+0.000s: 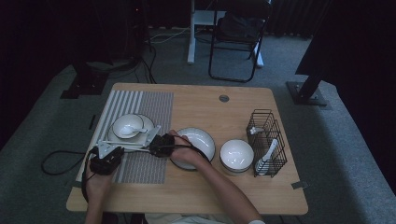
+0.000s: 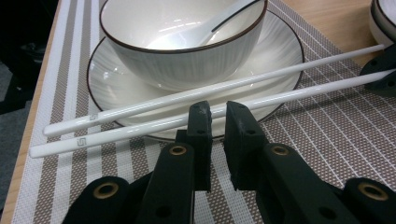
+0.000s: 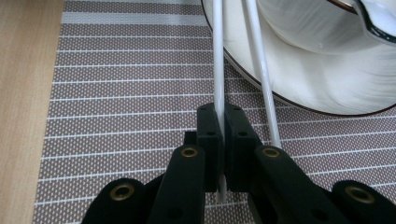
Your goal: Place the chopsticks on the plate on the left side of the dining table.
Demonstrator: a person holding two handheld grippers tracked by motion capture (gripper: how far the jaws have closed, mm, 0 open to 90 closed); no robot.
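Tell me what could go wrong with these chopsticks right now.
The right gripper pinches one chopstick only; the second chopstick lies loose beside it and may roll or be left behind. The left gripper has a narrow gap by the chopsticks and could nudge them against the plate under the bowl.

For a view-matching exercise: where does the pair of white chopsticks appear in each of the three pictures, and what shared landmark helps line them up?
High view: white chopsticks lie left of centre, between the two grippers.
Left gripper view: they cross the middle, from lower left to upper right.
Right gripper view: they rise from the centre to the top edge, one clamped in the right gripper.
Shared landmark: the dark-rimmed plate under the bowl.
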